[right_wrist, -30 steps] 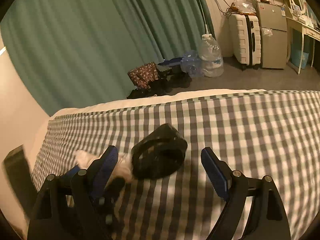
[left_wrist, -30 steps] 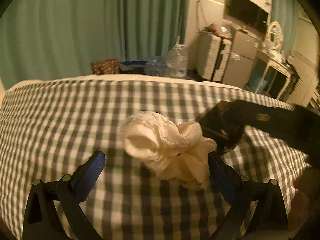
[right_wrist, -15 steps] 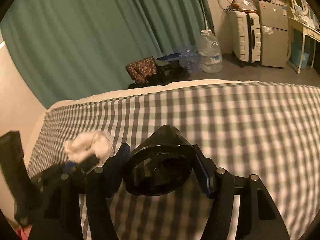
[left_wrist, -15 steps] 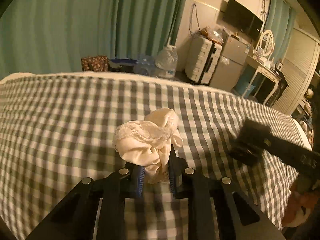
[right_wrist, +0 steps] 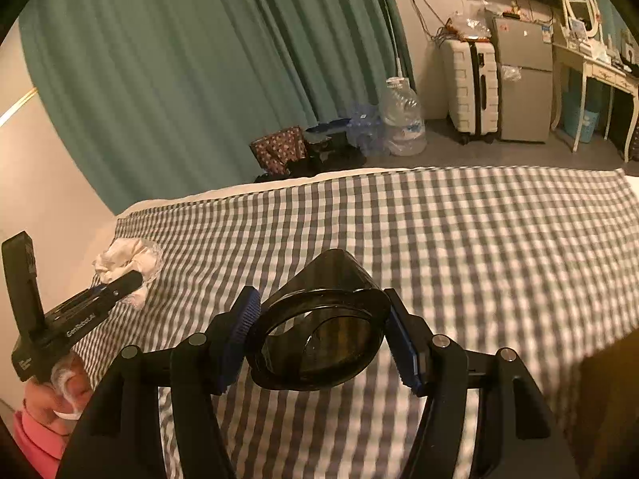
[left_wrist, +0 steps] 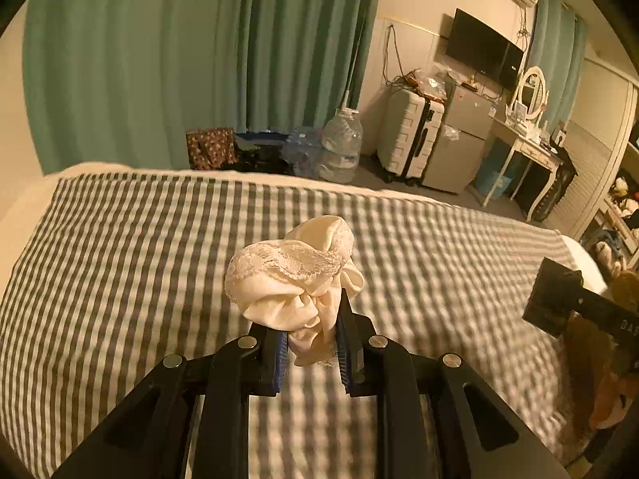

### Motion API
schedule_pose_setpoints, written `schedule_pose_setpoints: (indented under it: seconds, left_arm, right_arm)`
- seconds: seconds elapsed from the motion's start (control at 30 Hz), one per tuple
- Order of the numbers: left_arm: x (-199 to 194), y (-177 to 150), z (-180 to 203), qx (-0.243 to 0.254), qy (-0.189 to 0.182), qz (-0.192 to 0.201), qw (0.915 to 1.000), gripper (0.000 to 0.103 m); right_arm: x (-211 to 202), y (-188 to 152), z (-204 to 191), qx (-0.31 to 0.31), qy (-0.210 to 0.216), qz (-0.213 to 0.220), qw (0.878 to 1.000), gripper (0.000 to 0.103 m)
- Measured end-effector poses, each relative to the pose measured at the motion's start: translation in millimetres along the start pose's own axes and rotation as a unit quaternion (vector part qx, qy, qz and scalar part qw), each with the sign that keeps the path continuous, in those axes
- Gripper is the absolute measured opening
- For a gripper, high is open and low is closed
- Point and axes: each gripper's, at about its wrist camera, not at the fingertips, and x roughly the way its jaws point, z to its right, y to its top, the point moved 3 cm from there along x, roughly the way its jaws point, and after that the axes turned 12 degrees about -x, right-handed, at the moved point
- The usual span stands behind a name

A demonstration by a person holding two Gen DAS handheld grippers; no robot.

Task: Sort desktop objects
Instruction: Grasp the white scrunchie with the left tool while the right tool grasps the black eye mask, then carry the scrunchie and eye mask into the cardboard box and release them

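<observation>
A crumpled cream cloth with a lace edge (left_wrist: 291,279) hangs above the grey-and-white checked cover (left_wrist: 120,259), and my left gripper (left_wrist: 309,339) is shut on its lower folds. In the right wrist view the same cloth (right_wrist: 124,257) and left gripper (right_wrist: 120,283) show at the far left, lifted off the checked cover (right_wrist: 479,239). A black goggle-like mask with a dark lens (right_wrist: 331,275) sits between the blue pads of my right gripper (right_wrist: 319,331), which is shut on its sides and holds it off the cover. The right gripper's black body (left_wrist: 559,303) shows at the right edge of the left wrist view.
Beyond the cover's far edge the floor holds a patterned bag (left_wrist: 209,147), a big clear water jug (left_wrist: 339,151), a white suitcase (left_wrist: 407,135) and a small grey fridge (left_wrist: 459,139). Green curtains (left_wrist: 159,60) hang behind. A hand in a pink sleeve (right_wrist: 40,419) grips the left tool.
Both grippers went from open around their things to shut on them. The cream cloth and the black mask have both risen off the checked cover.
</observation>
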Motion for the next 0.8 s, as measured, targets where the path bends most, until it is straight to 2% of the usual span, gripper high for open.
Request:
schedule_pose_setpoints:
  seconds: [0.1, 0.27, 0.4, 0.5, 0.67, 0.8]
  left_arm:
    - [-33, -26, 6, -0.015, -0.013, -0.02, 0.9996, 0.021]
    - [-75, -46, 56, 0.004, -0.029, -0.046, 0.9985, 0.021]
    - [-109, -43, 122, 0.037, -0.075, -0.046, 0.9954, 0.021]
    - [-136, -42, 181, 0.069, -0.103, -0.031, 0.9918, 0.021]
    - [-171, -55, 288, 0.128, -0.166, -0.018, 0.9777, 0.021]
    - [-162, -74, 355, 0.141, -0.194, -0.048, 0.9697, 0.021]
  right_arm:
    - [-31, -4, -7, -0.001, 0.004, 0.01, 1.0, 0.062]
    - [-92, -8, -16, -0.013, -0.004, 0.03, 0.999, 0.062]
    - [-150, -7, -4, -0.019, -0.026, 0.052, 0.998, 0.062]
    - [-190, -5, 6, -0.017, -0.048, 0.07, 0.996, 0.062]
    - [-262, 0, 46, -0.03, -0.116, 0.087, 0.989, 0.062]
    - [-295, -10, 94, -0.013, -0.158, 0.064, 0.985, 0.062]
